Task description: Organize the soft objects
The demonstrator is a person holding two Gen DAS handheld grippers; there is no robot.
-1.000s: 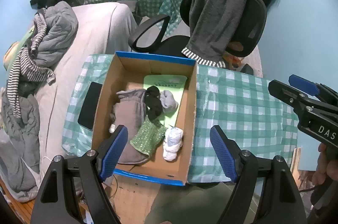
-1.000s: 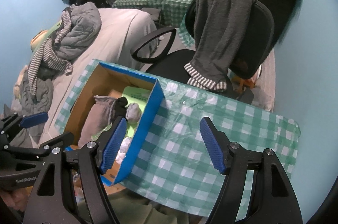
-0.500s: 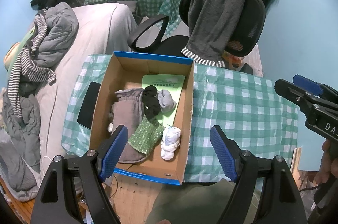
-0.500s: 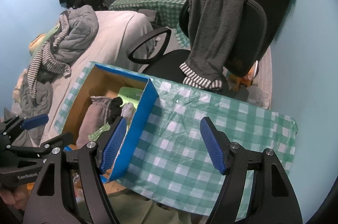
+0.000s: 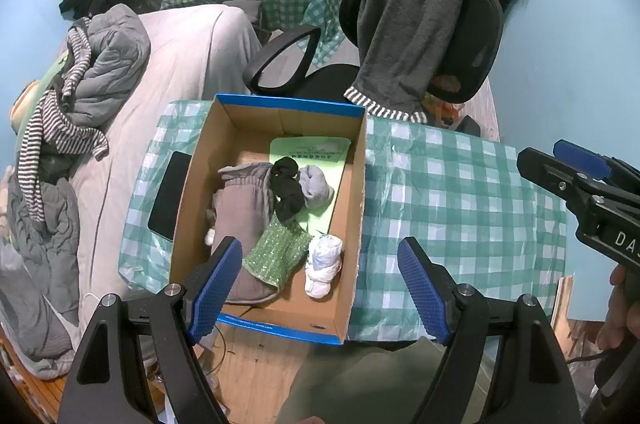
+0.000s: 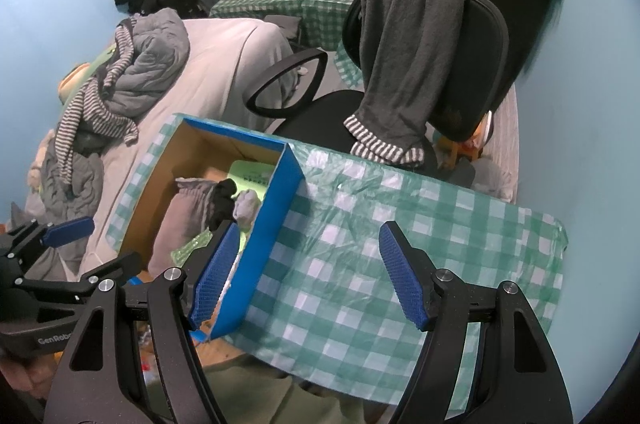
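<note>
Both grippers, left (image 5: pixel 320 274) & right (image 6: pixel 306 270), jaws spread, nothing between. Cardboard box (image 5: pixel 358 208) center-left on checkered counter (image 5: pixel 460 208), socks (image 5: pixel 286 188) inside.

Left wrist view: the camera rides behind my left gripper (image 5: pixel 320 282) and looks steeply down from above the near edge of the checked table (image 5: pixel 460 208), facing the office chair (image 5: pixel 460 36) and the bed (image 5: pixel 188 56) beyond; the cardboard box (image 5: pixel 356 208) sits centred and close. Right wrist view: the camera behind my right gripper (image 6: pixel 304 272) looks down from further right, over the bare cloth, with the box (image 6: pixel 280 212) at lower left. Both views share the box, table (image 6: pixel 420 244), chair (image 6: pixel 472 36) and bed (image 6: pixel 224 64); each also catches my other gripper at its frame edge, right gripper (image 5: pixel 576 176) and left gripper (image 6: pixel 68 244)
</note>
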